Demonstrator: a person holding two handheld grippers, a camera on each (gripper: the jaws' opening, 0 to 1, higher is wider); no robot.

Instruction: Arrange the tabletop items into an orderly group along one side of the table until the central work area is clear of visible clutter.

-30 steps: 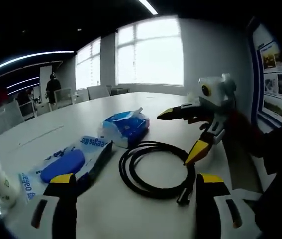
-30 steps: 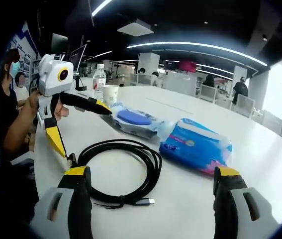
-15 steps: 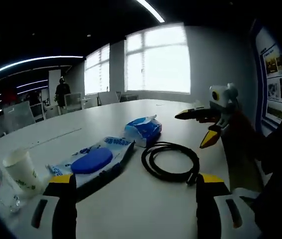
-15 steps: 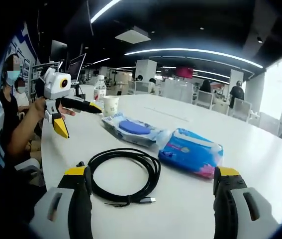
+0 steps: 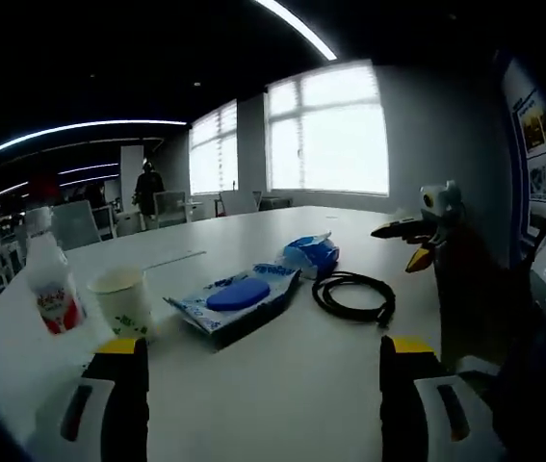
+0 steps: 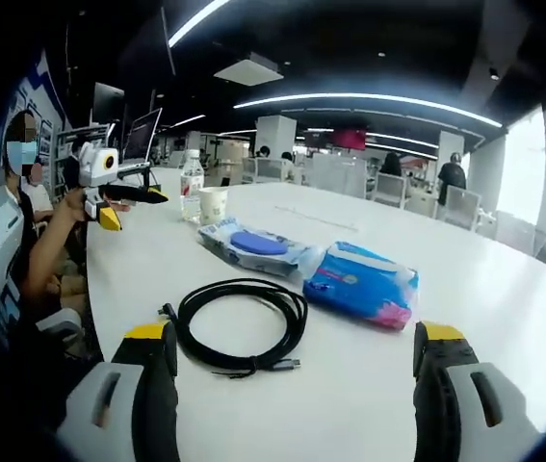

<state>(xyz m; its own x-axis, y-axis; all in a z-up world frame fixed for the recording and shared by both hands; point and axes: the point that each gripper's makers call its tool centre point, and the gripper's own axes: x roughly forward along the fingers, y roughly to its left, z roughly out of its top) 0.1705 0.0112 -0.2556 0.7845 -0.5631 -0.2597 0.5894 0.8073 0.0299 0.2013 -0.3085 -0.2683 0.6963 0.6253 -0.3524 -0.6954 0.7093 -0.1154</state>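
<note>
As both empty, wide-open grippers (image 5: pixel 253 404) (image 6: pixel 294 404) have pulled back from the cable (image 6: pixel 239 322), tidying looks finished.

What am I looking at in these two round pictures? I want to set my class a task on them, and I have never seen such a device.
A person holds a two-jaw gripper in each hand, and a fisheye camera rides on each. In the left gripper view the left gripper rises from the bottom, jaws apart and empty; the right gripper does the same in its own view. Each view also shows the other gripper further off. On the white table lie a coiled black cable, a blue tissue pack and a wipes pack with a blue lid. Beyond them stand a paper cup and a small bottle. Nothing is held.
</note>
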